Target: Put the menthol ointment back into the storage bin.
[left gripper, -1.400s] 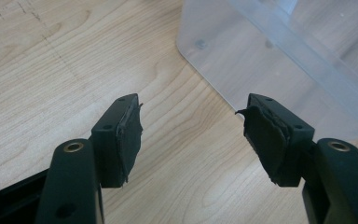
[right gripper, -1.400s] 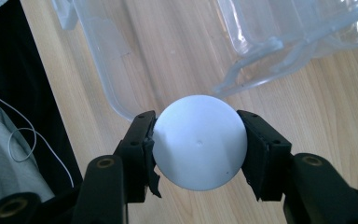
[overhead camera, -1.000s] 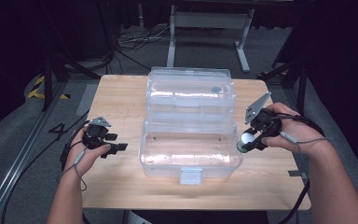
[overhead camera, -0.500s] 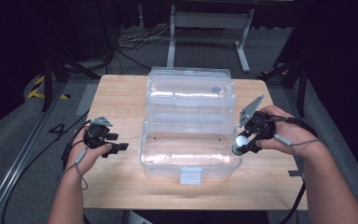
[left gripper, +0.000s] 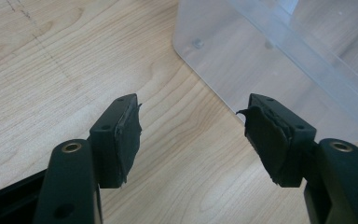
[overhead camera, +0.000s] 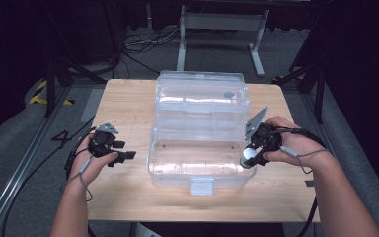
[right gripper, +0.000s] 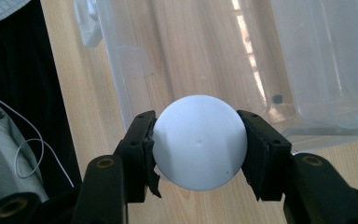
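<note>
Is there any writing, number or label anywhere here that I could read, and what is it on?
"4": a dark figure marked on the grey floor left of the table.
The clear plastic box, the white ball and the grippers bear no readable text.

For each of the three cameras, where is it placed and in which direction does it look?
High view: above the person's side, looking forward and down on the table and clear box; both forearms and hands show.
Left gripper view: on the left gripper, along its open jaws, at table and box corner.
Right gripper view: on the right gripper, its jaws holding a white ball above the box.
High and right gripper views share the ball.
</note>
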The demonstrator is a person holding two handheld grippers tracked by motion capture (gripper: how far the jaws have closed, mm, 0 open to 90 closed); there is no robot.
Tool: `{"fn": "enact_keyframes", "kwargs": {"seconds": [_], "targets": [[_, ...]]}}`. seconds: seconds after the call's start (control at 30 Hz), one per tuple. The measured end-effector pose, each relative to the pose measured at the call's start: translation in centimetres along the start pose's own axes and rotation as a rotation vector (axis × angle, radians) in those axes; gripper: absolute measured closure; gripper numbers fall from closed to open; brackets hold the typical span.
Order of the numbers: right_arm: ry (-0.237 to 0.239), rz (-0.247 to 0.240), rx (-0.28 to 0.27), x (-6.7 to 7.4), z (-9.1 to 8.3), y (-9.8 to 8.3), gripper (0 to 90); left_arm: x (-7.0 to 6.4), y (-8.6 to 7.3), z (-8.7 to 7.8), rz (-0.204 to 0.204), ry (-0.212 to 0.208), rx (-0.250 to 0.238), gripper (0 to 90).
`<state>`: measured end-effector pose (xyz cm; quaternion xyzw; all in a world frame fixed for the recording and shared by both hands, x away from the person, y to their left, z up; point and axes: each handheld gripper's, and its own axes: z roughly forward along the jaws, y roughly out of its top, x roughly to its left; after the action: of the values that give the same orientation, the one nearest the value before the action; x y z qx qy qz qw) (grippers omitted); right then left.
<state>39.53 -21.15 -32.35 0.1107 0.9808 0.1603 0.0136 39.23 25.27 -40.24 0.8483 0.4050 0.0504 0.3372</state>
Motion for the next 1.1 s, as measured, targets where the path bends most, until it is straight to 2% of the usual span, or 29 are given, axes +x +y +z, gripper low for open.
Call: {"fn": "enact_keyframes", "kwargs": {"seconds": [0.43, 1.1], "targets": [[0.02, -0.011, 0.052, -0.1, 2.5, 0.1, 50.1, 0.0, 0.0, 0.0, -0.001, -0.002, 0.005, 36.3], [0.04, -0.018, 0.104, -0.4, 4.9, 0.1, 50.1, 0.0, 0.0, 0.1, 0.0, -0.004, 0.01, 36.2]]}}
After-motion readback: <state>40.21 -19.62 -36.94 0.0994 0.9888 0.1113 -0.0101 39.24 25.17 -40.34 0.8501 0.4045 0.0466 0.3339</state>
